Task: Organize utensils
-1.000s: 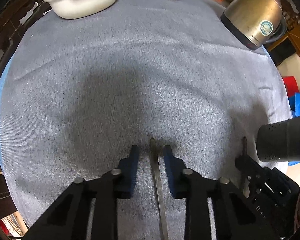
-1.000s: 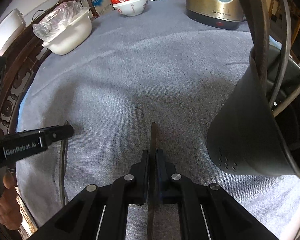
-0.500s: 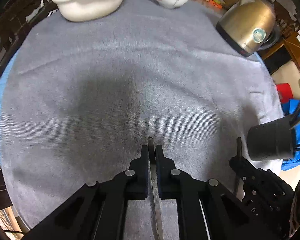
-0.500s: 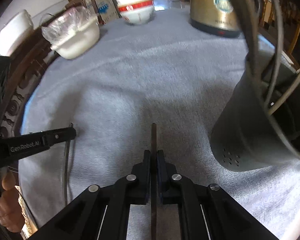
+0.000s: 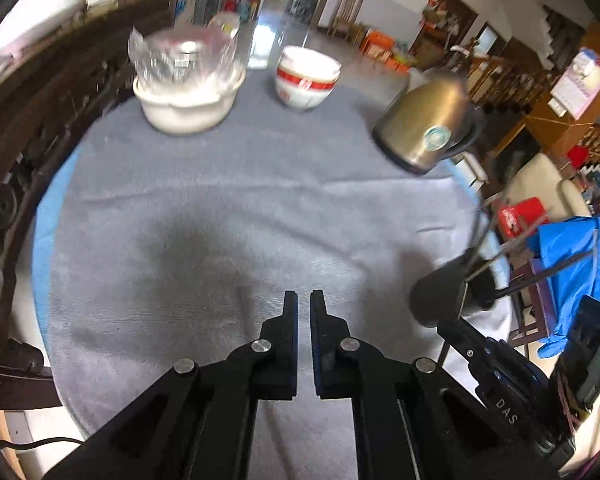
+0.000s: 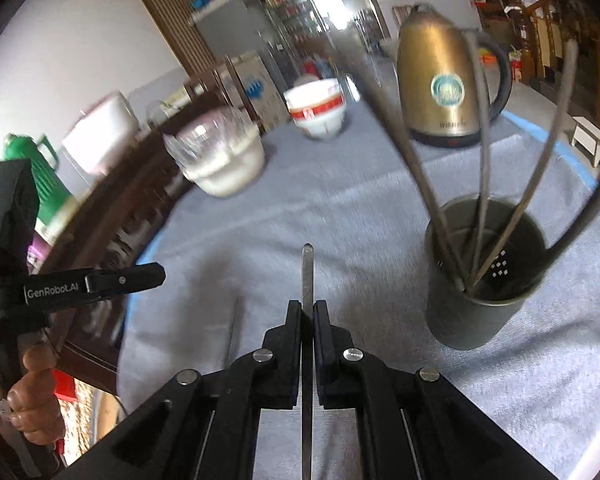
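My right gripper [image 6: 307,308] is shut on a flat metal utensil handle [image 6: 307,276] that sticks out ahead between the fingers, lifted above the grey cloth. The dark utensil holder [image 6: 482,276] stands to its right with several metal utensils in it; it also shows in the left wrist view [image 5: 446,294]. My left gripper [image 5: 304,300] has its jaws nearly together with nothing visible between them. In the right wrist view the left gripper [image 6: 156,274] is at the left, and a thin blurred utensil [image 6: 232,332] hangs below it.
On the round table with grey cloth [image 5: 220,208] stand a gold kettle [image 5: 428,128], stacked red-banded bowls [image 5: 306,78] and a white bowl under plastic wrap [image 5: 188,92]. Dark wooden chairs [image 5: 28,128] ring the left side.
My left gripper closed on the utensil lying on the cloth, then both grippers lifted and tilted upward. The utensil no longer shows between the left fingers.
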The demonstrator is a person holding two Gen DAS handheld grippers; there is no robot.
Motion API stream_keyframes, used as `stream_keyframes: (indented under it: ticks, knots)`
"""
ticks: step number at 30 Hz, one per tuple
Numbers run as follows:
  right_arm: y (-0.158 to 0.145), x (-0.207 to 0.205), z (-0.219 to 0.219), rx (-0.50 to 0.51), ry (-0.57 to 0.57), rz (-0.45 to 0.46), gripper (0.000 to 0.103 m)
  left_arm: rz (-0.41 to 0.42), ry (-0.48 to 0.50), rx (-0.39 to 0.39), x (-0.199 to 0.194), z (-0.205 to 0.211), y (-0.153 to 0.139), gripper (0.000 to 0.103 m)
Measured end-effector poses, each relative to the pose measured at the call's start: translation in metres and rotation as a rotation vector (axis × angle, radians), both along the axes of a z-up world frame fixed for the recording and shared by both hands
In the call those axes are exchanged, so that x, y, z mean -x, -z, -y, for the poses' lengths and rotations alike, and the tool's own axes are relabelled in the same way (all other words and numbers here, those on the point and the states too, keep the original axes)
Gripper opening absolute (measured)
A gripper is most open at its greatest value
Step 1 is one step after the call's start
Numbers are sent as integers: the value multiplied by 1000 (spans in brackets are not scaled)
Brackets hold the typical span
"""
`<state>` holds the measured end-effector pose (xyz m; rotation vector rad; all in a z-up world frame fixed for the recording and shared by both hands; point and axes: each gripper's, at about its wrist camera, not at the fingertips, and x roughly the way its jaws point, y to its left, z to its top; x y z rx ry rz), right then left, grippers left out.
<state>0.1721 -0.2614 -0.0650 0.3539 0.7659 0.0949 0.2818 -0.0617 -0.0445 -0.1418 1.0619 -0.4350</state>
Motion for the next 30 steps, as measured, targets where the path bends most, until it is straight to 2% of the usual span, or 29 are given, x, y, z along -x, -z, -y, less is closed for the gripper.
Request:
stream_keyframes:
  ticks: [3, 5, 12, 13, 14, 16, 22, 30]
  knots:
    - [-14, 15, 1, -10, 0, 56, 6, 67, 15, 6, 16, -2, -18, 6]
    - [-17, 18, 0, 5, 6, 57, 6, 69, 13, -15, 16, -5, -16, 6]
    - [-17, 31, 1, -10, 10, 68, 6, -179, -140, -28, -27, -50, 44, 7]
    - [-19, 33, 2, -11, 12, 74, 6, -198, -142, -34, -32, -52, 51, 12]
    - [-19, 33, 2, -13, 13, 78, 6, -215, -139, -44, -34, -53, 55, 25]
    - [-23, 37, 3, -23, 9, 86, 6, -250, -150, -81, -38, -51, 68, 37]
    - [-29, 42, -5, -6, -6, 108, 6, -320, -137, -137, -52, -31, 97, 37]
    - [-28, 49, -3, -19, -9, 109, 6, -377, -126, -177, -64, -9, 121, 37]
